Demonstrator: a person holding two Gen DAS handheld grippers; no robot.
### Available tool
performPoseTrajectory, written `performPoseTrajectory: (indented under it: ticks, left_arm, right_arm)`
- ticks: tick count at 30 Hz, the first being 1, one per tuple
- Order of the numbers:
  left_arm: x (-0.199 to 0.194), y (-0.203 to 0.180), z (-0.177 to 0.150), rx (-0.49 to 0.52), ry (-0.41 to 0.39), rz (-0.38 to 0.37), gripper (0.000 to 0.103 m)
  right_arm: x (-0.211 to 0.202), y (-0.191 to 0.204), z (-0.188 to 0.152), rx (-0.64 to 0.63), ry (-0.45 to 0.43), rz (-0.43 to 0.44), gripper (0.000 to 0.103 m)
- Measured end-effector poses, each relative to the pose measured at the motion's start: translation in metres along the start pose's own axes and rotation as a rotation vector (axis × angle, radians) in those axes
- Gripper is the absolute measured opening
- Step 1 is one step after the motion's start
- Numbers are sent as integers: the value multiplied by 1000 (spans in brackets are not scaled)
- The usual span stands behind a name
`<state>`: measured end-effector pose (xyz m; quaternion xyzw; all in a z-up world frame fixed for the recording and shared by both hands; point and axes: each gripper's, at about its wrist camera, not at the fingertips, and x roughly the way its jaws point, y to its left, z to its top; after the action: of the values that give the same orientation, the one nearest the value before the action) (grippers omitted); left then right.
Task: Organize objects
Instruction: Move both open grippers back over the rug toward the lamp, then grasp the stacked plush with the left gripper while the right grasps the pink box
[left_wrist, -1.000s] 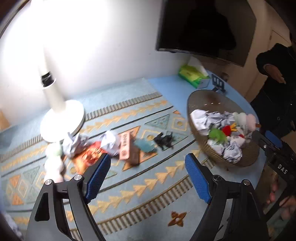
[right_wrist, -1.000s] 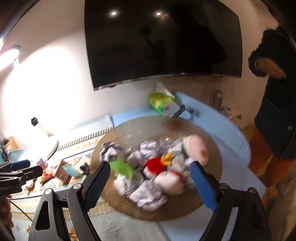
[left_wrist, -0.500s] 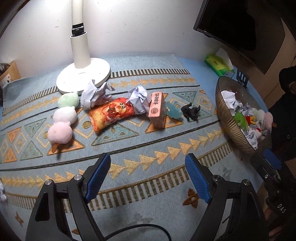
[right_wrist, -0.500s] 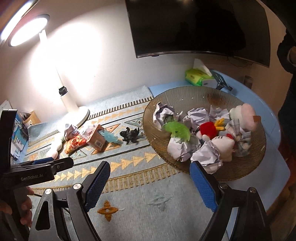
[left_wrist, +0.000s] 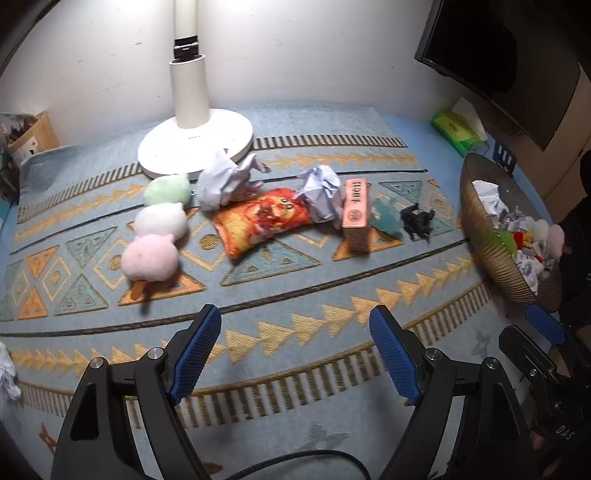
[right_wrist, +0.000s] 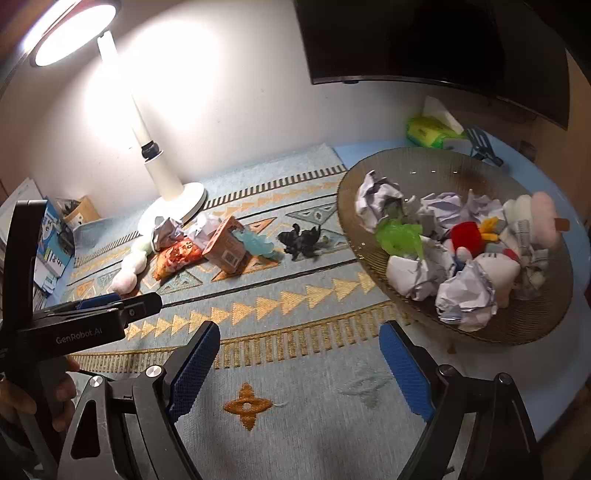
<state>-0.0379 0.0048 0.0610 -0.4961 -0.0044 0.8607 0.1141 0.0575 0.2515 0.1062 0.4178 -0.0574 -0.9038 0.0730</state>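
Note:
A row of loose objects lies on the patterned rug: a three-ball plush skewer (left_wrist: 157, 229), two crumpled paper balls (left_wrist: 225, 181) (left_wrist: 323, 197), an orange snack bag (left_wrist: 260, 219), a pink box (left_wrist: 355, 214), a teal toy (left_wrist: 386, 219) and a black toy (left_wrist: 417, 221). A brown ribbed bowl (right_wrist: 517, 325) at the right holds paper balls and plush toys. My left gripper (left_wrist: 295, 354) is open and empty, above the rug short of the row. My right gripper (right_wrist: 299, 365) is open and empty, near the bowl's left rim.
A white lamp base (left_wrist: 192, 144) stands behind the row by the wall. A green tissue pack (left_wrist: 458, 129) and a dark screen (right_wrist: 406, 40) are at the back right. A cardboard box (left_wrist: 31, 136) sits far left. The left gripper also shows in the right wrist view (right_wrist: 110, 314).
The left gripper has swung left and closer to the row of objects. The right gripper has pulled back and left from above the bowl. Both stay open.

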Motion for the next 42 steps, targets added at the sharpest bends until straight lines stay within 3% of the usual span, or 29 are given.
performPoseTrajectory:
  ticks: [5,9,13,15,17,18,19,20,21,26,28,31,37,42]
  left_arm:
    - [11,50,9,-121,-27,117,82]
    - [20,85,23,-179,-94,233,82]
    - [54,103,43,-136,-38,327,89]
    - [67,100,48,-98,-20,290,89]
    - [76,91,50,-35,-13,299,89]
    - [75,85,49,3,-51,312,83]
    - [76,79,48,41,-70,331,71]
    - [75,75,48,57,-79,336,59]
    - [76,73,49,56,-75,347,44]
    - [69,80,51,-47,-55,279,42]
    - [59,84,49,-90,-52,217,42]
    - [40,79,40,-124,-63,126,42]
    - [17,56,27,-129,-54,19,42]
    - [0,30,25,-71,-61,-86,42]
  right_arm:
    - [36,24,6,-76,30,81,88]
    - [85,53,16,-175,82,107,88]
    - [124,67,33,-144,123,118,88]
    - [140,68,44,-102,131,102,88]
    - [148,69,53,-90,88,42,86]
    - [152,69,56,-87,74,6,82]
    - [155,67,59,-83,59,-19,67]
    - [156,65,61,-86,50,-8,59]
    - [155,65,62,-101,39,9,34]
    - [140,61,58,-141,38,90,34]
    - [130,55,55,-143,38,128,20]
    - [110,45,46,-134,32,161,19]
    - [79,27,20,-93,29,206,18]
    - [57,6,7,11,26,236,18]
